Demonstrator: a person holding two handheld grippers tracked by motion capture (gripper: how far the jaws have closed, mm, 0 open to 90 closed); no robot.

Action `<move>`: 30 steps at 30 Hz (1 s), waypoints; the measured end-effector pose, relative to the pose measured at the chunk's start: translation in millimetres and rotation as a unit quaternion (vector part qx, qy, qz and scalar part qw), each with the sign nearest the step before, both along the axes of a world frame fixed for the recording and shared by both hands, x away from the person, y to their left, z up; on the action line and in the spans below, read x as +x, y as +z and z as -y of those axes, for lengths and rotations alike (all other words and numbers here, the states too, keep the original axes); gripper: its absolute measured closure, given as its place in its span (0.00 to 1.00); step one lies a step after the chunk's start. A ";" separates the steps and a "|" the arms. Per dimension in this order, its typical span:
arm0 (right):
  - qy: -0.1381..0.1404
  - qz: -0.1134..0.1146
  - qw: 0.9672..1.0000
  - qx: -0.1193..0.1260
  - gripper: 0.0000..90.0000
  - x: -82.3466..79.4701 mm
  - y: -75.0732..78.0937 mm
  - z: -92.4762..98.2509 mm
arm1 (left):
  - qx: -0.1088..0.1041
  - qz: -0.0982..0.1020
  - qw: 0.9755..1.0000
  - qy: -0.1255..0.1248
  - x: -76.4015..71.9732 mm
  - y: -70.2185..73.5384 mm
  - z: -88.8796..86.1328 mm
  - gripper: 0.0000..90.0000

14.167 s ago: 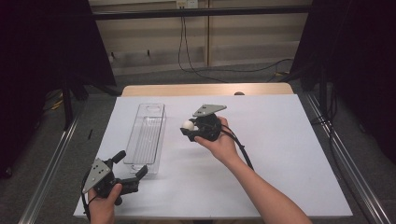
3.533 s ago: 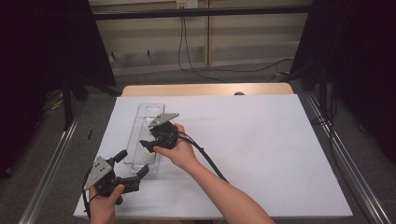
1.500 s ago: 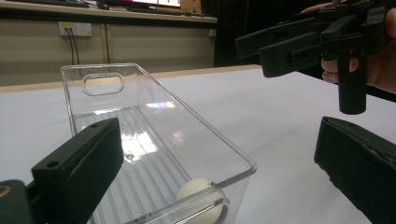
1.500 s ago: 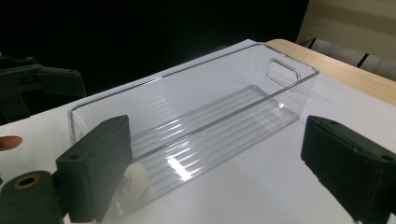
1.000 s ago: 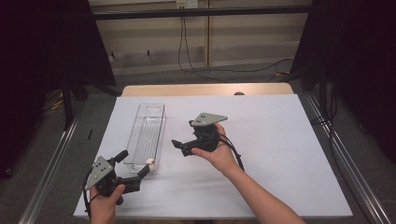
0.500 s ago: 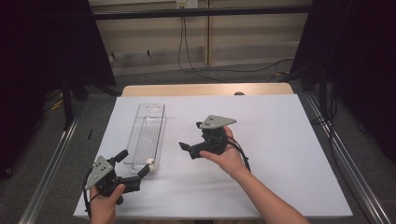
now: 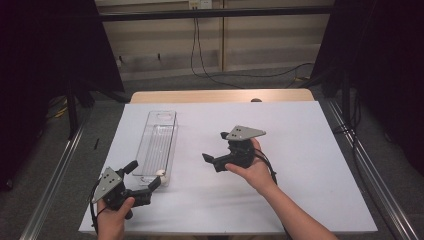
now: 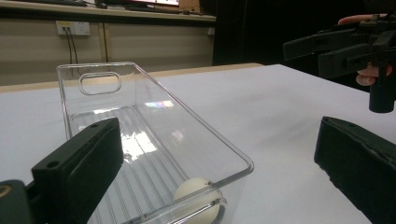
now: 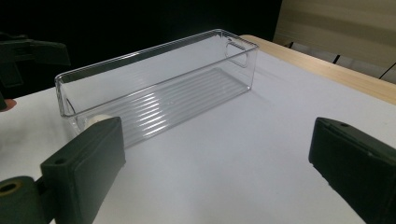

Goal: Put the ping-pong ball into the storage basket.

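In the high view, the right claw (image 7: 214,161) has pulled back from the clear bin (image 7: 159,145) toward the middle of the surface (image 7: 300,150), jaws spread and empty, where a few seconds ago it was down over the bin; the white ball (image 7: 160,173) it carried earlier now lies inside the bin at the end nearest the front edge. The left claw (image 7: 142,182) remains by the front-left corner, open, holding nothing. In the left gripper view, the ball (image 8: 198,198) rests against the bin's near wall (image 8: 224,186), with the right claw (image 8: 336,44) well apart. In the right gripper view, a pale spot (image 9: 95,120), probably the ball, peeks past the jaw. The drop looks done.
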State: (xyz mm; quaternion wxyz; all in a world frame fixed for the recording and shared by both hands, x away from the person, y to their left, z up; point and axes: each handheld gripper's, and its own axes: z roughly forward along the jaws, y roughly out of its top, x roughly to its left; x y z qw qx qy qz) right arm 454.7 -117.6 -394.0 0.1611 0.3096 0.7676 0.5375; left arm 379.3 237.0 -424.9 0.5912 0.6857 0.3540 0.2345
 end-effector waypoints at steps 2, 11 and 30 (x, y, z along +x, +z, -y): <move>-0.003 0.001 1.000 0.000 0.04 -1.0 -0.7 3.3 | -0.003 0.001 1.000 -0.004 0.1 0.0 0.6 0.02; -0.013 0.004 1.000 0.009 0.04 -4.7 -0.5 18.0 | -0.001 0.000 1.000 -0.003 0.4 0.1 1.8 0.02; -0.027 0.005 1.000 0.011 0.04 -12.4 -6.0 45.4 | -0.006 -0.001 1.000 -0.002 0.5 0.0 2.1 0.02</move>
